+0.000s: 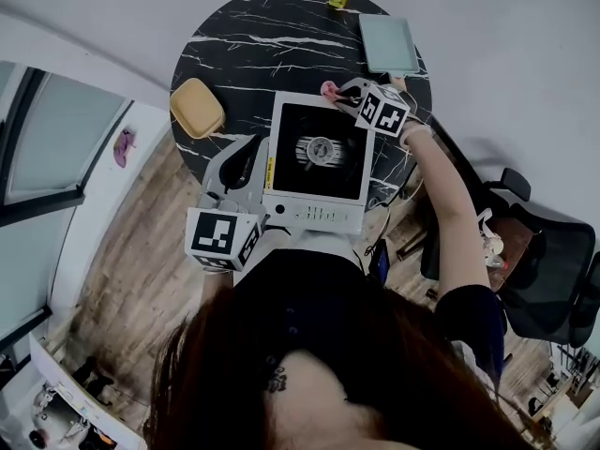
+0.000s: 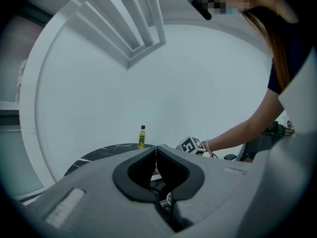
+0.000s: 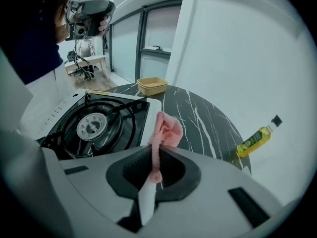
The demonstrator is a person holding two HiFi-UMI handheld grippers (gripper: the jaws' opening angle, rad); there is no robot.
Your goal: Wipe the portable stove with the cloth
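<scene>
Two jaws of the right gripper (image 3: 154,150) are pressing together on a pink cloth (image 3: 166,130), pinching one fold so that a loose bunch is sticking out past the tips. Held this way, I judge, the free bunch is the part that will be meeting the metal. That bunch is hanging just over the white far rim of the portable stove (image 3: 147,109), beside the black pan support and the round burner (image 3: 92,125), though I cannot tell whether it is touching the rim. The left gripper (image 2: 156,155) is holding its jaws shut on nothing and pointing off toward the pale wall. In the head view it is sitting at the stove's near left corner, probably parked clear of the wiping path. Around them, the stove is resting near the edge of a round black marble table (image 3: 198,125), with a yellow bottle (image 3: 255,140), a tan dish (image 3: 152,85) and a pale flat board (image 1: 388,45) lying apart from it.
</scene>
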